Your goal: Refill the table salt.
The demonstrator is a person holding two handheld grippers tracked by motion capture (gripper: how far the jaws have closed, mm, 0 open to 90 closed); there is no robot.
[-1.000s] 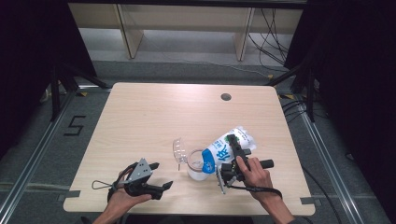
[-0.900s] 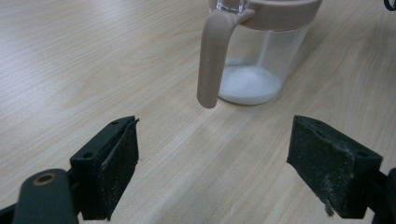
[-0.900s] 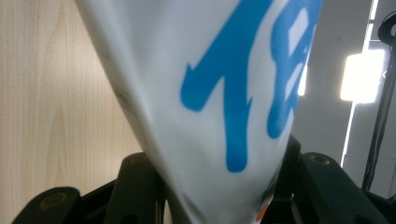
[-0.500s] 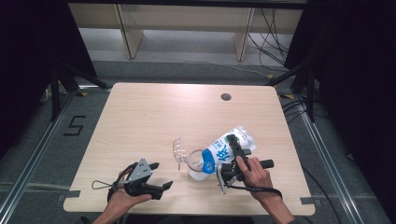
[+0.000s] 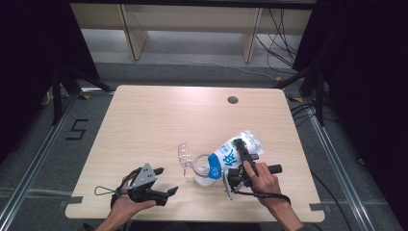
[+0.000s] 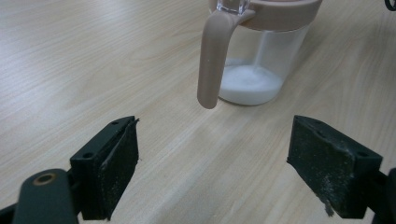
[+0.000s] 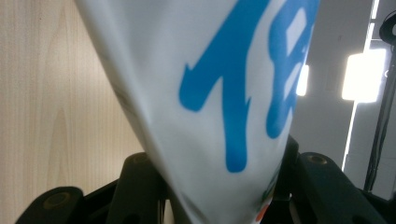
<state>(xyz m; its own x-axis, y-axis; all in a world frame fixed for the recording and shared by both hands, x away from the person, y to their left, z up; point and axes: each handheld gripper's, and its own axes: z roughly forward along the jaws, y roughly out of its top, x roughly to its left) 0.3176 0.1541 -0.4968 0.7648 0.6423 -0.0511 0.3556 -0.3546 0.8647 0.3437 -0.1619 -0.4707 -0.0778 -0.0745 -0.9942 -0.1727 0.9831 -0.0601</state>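
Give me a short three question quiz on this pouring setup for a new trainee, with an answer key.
1. True or false: the left gripper is shut on the jug's handle.
2. Which thing does the right gripper hold: A) the white and blue bag, B) the clear lid, C) the jug?
3. In a few words: what lies in the bottom of the jug?

Key
1. False. Its jaws stand open, short of the handle and apart from it.
2. A. The bag is pinched between its jaws and tilted towards the jug's mouth.
3. A shallow layer of white powder or grains.
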